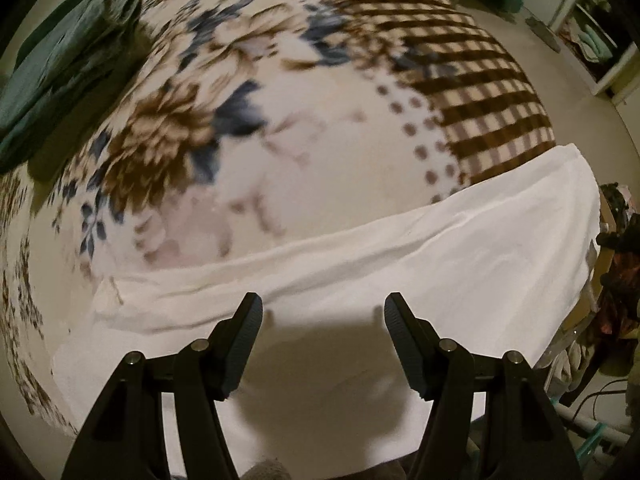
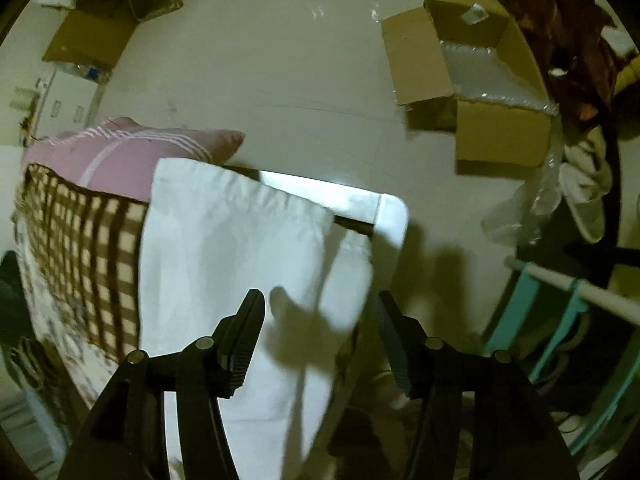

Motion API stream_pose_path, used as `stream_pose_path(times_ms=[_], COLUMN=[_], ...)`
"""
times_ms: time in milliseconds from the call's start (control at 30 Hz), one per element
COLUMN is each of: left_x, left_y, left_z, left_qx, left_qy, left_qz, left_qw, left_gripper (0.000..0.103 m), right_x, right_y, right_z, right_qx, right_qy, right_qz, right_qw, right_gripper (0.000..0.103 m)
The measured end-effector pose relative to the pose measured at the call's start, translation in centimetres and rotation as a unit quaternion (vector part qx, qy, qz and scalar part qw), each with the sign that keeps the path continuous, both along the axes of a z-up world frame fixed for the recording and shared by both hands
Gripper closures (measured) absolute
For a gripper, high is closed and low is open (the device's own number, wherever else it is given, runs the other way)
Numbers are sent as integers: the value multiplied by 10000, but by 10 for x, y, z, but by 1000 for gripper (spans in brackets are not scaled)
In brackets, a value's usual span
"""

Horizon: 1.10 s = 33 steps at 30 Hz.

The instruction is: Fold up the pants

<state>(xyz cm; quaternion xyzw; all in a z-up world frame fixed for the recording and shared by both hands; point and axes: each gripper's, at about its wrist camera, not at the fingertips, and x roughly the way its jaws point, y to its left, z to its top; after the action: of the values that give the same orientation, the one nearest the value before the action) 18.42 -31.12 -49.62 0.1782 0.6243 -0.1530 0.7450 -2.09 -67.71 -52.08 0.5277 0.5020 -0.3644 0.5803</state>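
White pants (image 1: 440, 248) lie flat in a long band along the near edge of a flower-patterned blanket (image 1: 280, 120). My left gripper (image 1: 323, 304) hovers over them, pointing straight down, open, with nothing between its fingers. In the right wrist view one end of the pants (image 2: 240, 240) reaches the table's corner (image 2: 392, 212) and partly hangs over the edge. My right gripper (image 2: 320, 300) is above that end, open; its left finger (image 2: 244, 340) is over the cloth and its right finger (image 2: 394, 344) is past the pants' edge. Neither pad presses on the fabric.
A heap of dark green clothes (image 1: 60, 60) sits at the blanket's far left. A pink striped pillow (image 2: 132, 152) lies beyond the brown checked border (image 2: 80, 248). On the floor stand an open cardboard box (image 2: 480, 92), a teal rack (image 2: 560, 320) and loose clothing.
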Motion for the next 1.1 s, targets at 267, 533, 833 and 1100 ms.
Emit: stream_pose_path(times_ms=[267,533,833,1100], left_x=[-2,0,-10,-21], left_y=[38,41,93,227], left_z=[-6,-3,4,17], left_qx=[126,3,-222,-259], left_qy=[133,32,218,297], left_qz=[439,516,1095,2394], left_qw=[9989,9987,9935,9701], left_gripper=[42,42,42,42], right_x=[10,-5,11,92], right_y=[8,11,16,158], right_z=[-11,14,16,50], right_qx=[-402,-877,-444,572], right_qy=[12,21,353,-162], right_qz=[84,191,865,2627], right_qw=[9992,9960,9946,9630], right_gripper=[92,101,55,53])
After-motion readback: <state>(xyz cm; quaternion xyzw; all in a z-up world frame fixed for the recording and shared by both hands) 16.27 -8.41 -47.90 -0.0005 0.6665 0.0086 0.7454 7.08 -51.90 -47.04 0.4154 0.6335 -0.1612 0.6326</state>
